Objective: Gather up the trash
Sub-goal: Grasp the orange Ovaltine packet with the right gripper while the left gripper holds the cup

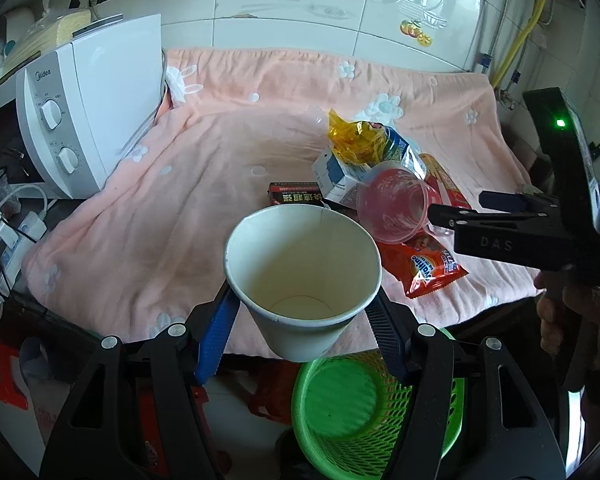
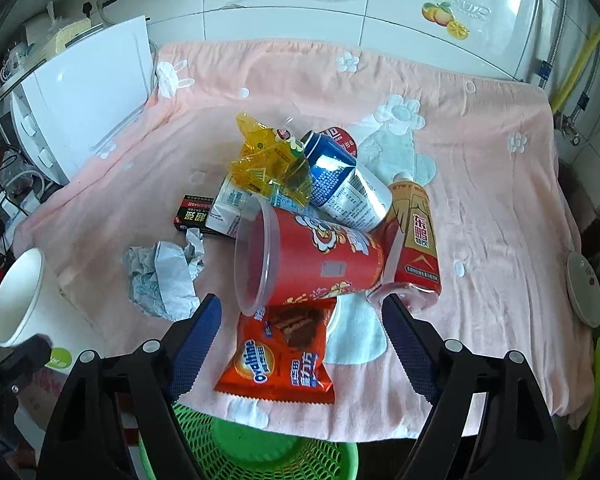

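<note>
My left gripper (image 1: 302, 300) is shut on a white paper cup (image 1: 302, 276), upright and empty, held over the near edge of the pink cloth (image 1: 204, 184) beside the green basket (image 1: 360, 412). That cup (image 2: 16, 296) shows at the far left in the right wrist view. My right gripper (image 2: 300, 300) stands open low over the trash pile. A red plastic cup (image 2: 312, 264) lies on its side just ahead of its tips, mouth to the left, with a small gap at the left fingertip (image 2: 214, 304). From the left wrist the right gripper (image 1: 456, 208) reaches that red cup (image 1: 392, 208).
The pile holds an orange Ovaltine packet (image 2: 280, 356), a yellow wrapper (image 2: 268, 164), a blue-and-white can (image 2: 340, 184), a red bottle (image 2: 414, 248), crumpled tissue (image 2: 164, 276), a black box (image 2: 192, 212) and a white carton (image 2: 228, 208). A white appliance (image 1: 88, 108) stands at the left.
</note>
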Demonstrator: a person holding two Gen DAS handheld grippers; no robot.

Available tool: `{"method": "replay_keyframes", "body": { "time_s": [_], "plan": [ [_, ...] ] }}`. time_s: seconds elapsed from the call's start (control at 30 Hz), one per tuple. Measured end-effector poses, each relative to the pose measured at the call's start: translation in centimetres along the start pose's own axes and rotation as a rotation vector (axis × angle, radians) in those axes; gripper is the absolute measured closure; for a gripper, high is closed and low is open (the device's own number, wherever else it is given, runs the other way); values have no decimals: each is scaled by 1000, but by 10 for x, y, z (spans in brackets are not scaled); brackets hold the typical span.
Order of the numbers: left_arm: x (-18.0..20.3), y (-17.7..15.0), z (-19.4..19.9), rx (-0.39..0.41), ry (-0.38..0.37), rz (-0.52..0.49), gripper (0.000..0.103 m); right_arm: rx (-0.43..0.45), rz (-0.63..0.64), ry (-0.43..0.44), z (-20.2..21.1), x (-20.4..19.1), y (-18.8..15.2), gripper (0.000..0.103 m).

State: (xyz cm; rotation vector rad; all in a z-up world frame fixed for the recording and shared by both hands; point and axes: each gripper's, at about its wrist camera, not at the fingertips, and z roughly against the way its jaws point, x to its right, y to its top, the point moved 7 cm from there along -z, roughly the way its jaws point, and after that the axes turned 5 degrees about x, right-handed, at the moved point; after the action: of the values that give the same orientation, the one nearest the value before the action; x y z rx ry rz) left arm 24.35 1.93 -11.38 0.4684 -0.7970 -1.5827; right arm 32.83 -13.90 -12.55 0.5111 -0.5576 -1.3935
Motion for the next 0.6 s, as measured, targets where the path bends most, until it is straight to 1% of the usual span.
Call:
{"method": "replay_keyframes", "body": {
  "time_s": [0.1,0.2,0.4,0.6],
  "plan": [
    [-4,0,1,2,0,5,40,-10,1,0,-11,-6,9,23],
    [-8,2,2,9,1,5,40,-11,16,4,-12,-11,10,23],
    [-11,2,4,13,0,17,41,-41,14,29,-15,-14,-11,23],
    [-5,-1,1,7,-14,2,41,-112,-16,72,-33,-13,-34,23]
  ]
}}
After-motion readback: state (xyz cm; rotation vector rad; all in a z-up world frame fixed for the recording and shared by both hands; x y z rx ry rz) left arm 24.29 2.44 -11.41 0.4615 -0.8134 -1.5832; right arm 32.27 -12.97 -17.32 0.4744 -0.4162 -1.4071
